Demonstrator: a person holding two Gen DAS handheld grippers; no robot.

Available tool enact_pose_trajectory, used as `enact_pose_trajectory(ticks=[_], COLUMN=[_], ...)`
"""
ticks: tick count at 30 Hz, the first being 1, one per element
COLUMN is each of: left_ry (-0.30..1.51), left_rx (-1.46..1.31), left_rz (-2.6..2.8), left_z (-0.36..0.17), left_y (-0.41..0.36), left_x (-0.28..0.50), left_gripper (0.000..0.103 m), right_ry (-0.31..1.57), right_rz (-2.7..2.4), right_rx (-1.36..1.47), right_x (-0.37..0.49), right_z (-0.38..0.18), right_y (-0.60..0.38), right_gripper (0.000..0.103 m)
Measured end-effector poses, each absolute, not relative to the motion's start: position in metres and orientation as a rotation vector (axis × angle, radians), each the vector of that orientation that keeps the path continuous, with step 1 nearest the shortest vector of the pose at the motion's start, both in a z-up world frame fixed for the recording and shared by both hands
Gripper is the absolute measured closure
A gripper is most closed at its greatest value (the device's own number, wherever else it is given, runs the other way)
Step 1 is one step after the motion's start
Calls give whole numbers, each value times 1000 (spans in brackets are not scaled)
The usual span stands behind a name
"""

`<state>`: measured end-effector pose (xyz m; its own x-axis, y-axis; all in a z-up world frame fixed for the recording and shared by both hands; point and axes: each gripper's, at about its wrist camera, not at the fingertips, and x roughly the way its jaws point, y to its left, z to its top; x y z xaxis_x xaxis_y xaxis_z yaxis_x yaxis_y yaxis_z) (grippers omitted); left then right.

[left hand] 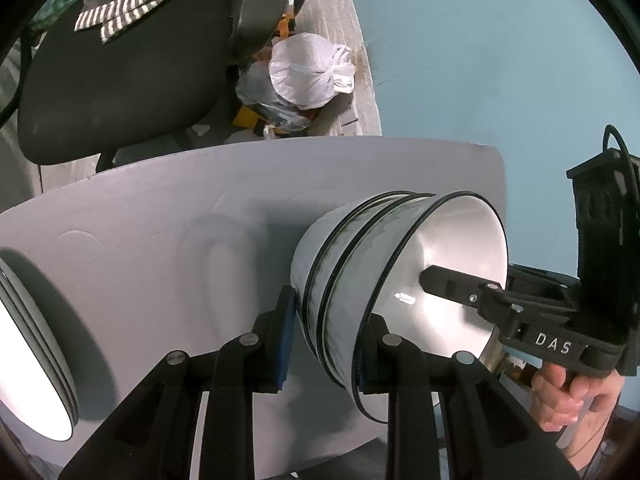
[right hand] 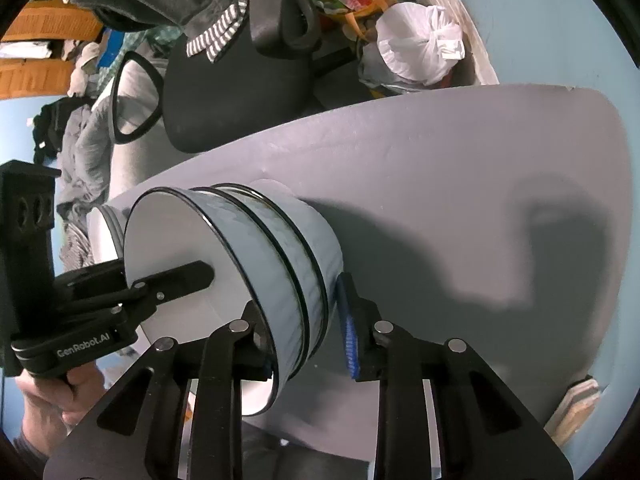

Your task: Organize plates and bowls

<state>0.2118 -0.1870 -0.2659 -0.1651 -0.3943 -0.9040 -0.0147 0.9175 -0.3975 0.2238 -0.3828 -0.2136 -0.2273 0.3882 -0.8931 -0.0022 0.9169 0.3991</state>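
A: The stacked bowls [left hand: 360, 280] look glazed ceramic, glossy white inside, black-rimmed.
B: The table [right hand: 460, 160] is matt grey, faintly dented. Gripper fingers [left hand: 280, 344] are matt black plastic with ribbed blue pads.

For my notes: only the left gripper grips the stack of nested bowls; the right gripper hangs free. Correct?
Not quite. The right gripper also grips the stack of bowls, one finger inside the rim and one outside, as the right wrist view shows.
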Motion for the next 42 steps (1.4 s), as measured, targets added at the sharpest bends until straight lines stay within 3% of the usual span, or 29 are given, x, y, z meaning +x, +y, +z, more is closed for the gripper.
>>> enact_pose_trajectory(ticks=[28, 42], left_ry=[1702, 1656], left_rx=[-345, -390], left_rz=[-291, -243], left_z=[-251, -229], left_y=[-164, -115], left_x=[191, 170], left_gripper=[80, 80], right_ry=[1796, 1784], right_rz=[369, 412], right_rx=[252, 185], right_x=[210, 202], right_z=[-200, -186], right_y=[-357, -312], right_gripper=[81, 81])
